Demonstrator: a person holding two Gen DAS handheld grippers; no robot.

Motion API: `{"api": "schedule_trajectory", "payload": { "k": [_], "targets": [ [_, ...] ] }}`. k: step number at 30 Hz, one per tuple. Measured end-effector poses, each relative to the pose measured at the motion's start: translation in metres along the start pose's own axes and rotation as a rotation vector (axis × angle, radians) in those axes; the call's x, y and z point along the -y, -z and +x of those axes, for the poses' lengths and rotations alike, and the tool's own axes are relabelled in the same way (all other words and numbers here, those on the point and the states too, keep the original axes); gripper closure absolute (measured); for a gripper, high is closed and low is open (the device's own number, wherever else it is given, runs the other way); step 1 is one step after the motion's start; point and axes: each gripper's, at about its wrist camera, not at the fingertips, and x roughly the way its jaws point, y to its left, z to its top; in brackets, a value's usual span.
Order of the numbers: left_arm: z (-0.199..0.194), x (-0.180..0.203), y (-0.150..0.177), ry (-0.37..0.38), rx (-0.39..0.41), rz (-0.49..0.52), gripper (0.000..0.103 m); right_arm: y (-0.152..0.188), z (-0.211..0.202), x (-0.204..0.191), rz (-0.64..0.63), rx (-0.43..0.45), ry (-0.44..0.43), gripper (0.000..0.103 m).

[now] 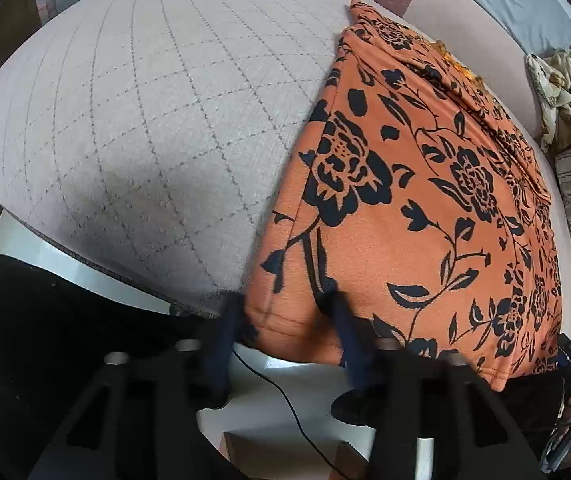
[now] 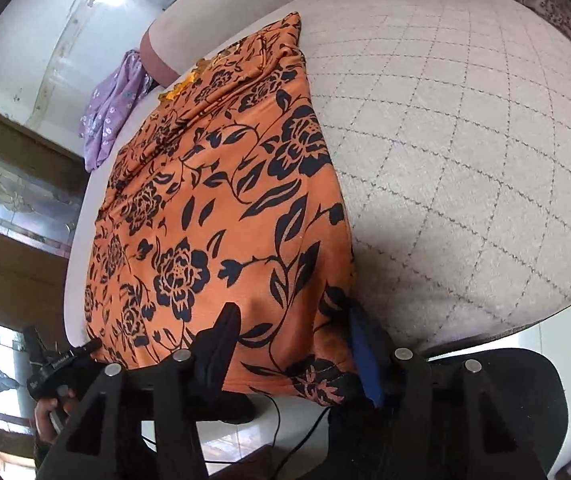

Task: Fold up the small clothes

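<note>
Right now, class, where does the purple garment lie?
In the right wrist view the purple garment hangs upper left, at the far edge of the quilted cushion, just beyond the orange floral cloth.

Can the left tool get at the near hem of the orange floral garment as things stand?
Probably yes: the left tool is open, its fingers straddling the near corner of the orange floral garment at the edge of the quilted cushion, with nothing between.
</note>
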Motion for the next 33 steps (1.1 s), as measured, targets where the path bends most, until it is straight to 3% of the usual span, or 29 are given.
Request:
{"api": "schedule_trajectory", "payload": {
  "k": [1,2,4,9,11,14,15,17,18,22,23,24,25,26,27,28,29,30,33],
  "targets": [
    [-0.006,0.002,0.0,0.013,0.008,0.012,0.094,0.001,0.001,-0.001,-0.012,-0.009,0.007,0.062],
    [-0.009,0.005,-0.004,0.032,0.011,0.021,0.094,0.001,0.002,-0.002,-0.022,-0.019,0.023,0.076],
    [-0.023,0.011,-0.006,0.038,0.05,0.044,0.095,0.0,0.001,0.0,-0.003,-0.029,0.011,0.09],
    [-0.081,0.02,-0.016,0.122,0.219,0.078,0.095,-0.016,-0.041,-0.001,0.061,0.076,-0.185,0.092],
    [-0.082,0.023,-0.026,0.123,0.232,0.083,0.095,-0.022,-0.049,0.0,0.073,0.104,-0.216,0.092],
    [-0.057,0.015,-0.025,0.08,0.16,0.068,0.094,-0.024,-0.027,0.009,0.098,0.031,-0.173,0.084],
    [-0.047,0.011,-0.023,0.071,0.13,0.056,0.094,-0.021,-0.019,0.011,0.104,0.008,-0.12,0.078],
    [-0.034,0.01,-0.02,0.043,0.112,0.044,0.093,-0.017,-0.017,0.011,0.089,0.024,-0.055,0.03],
    [-0.031,0.008,-0.018,0.042,0.112,0.038,0.092,-0.016,-0.019,0.012,0.083,0.036,-0.043,0.025],
    [-0.029,0.008,-0.016,0.033,0.117,0.037,0.088,-0.015,-0.029,0.013,0.051,0.076,0.038,0.025],
    [-0.025,0.011,-0.017,0.022,0.117,0.041,0.086,-0.017,-0.025,0.017,0.058,0.06,0.034,0.027],
    [-0.023,0.011,-0.018,0.009,0.113,0.045,0.076,-0.016,-0.017,0.019,0.069,0.015,0.008,0.03],
    [-0.018,0.012,-0.02,-0.006,0.103,0.042,0.059,-0.015,-0.01,0.019,0.056,-0.028,-0.004,0.04],
    [-0.016,0.011,-0.022,-0.019,0.093,0.032,0.052,-0.011,-0.002,0.015,0.029,-0.079,0.005,0.051],
    [-0.015,0.01,-0.023,-0.024,0.089,0.017,0.048,-0.009,0.003,0.011,0.01,-0.099,0.017,0.054],
    [-0.017,0.006,-0.021,-0.011,0.093,0.008,0.05,-0.009,0.008,0.006,0.004,-0.111,0.016,0.065],
    [-0.019,0.004,-0.02,0.013,0.097,0.01,0.059,-0.009,0.008,0.005,0.011,-0.117,-0.011,0.091],
    [-0.022,0.006,-0.021,0.039,0.098,0.03,0.093,-0.012,0.008,0.003,0.03,-0.122,-0.074,0.092],
    [-0.035,0.015,-0.022,0.043,0.148,0.077,0.095,-0.019,0.003,-0.004,0.04,-0.103,-0.137,0.092]
  ]
}}
